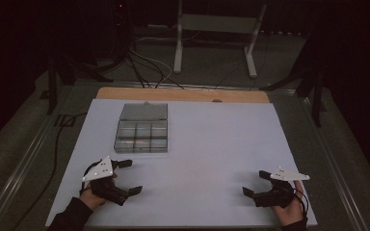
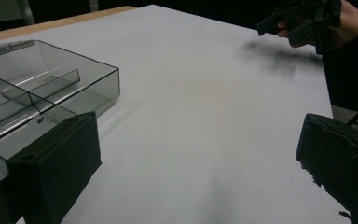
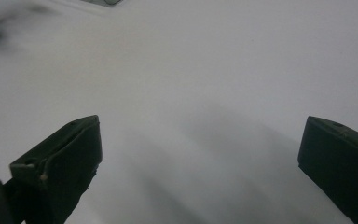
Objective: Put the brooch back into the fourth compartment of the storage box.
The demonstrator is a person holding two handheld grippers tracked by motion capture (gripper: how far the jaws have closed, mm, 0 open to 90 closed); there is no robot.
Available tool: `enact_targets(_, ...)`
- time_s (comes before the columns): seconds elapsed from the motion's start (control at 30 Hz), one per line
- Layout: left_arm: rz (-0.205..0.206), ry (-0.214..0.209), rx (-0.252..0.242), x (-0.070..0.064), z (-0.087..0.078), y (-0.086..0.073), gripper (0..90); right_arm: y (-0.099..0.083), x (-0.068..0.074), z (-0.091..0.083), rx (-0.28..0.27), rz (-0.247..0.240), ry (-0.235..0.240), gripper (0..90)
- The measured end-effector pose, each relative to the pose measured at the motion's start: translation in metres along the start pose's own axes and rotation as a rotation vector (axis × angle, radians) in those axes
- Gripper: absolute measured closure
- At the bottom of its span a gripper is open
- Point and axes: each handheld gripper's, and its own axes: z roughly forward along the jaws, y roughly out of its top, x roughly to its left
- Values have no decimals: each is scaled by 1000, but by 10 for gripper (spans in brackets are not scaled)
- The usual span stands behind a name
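Note:
A clear grey plastic organiser box (image 1: 141,128) lies open on the white table sheet (image 1: 207,144), left of centre; its divided tray faces me and its lid lies flat behind. My left gripper (image 1: 129,176) rests near the front left edge, open and holding nothing, a short way in front of the box. In the left gripper view the box's corner (image 2: 51,88) stands just beyond the left jaw. My right gripper (image 1: 255,182) sits near the front right edge, open, with bare sheet between its jaws. The left gripper view also shows the right gripper (image 2: 298,21) far off.
A wooden strip (image 1: 183,94) edges the table's far side. Behind it are cables (image 1: 144,67) on the floor and a white metal stand (image 1: 217,38). Metal rails (image 1: 24,163) run along both sides of the table.

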Motion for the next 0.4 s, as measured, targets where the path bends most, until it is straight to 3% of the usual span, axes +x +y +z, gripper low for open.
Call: enact_targets(0.4,-7,-1,3,1,1,-1,13,1,-2,-2,-18,-5,-8,0)
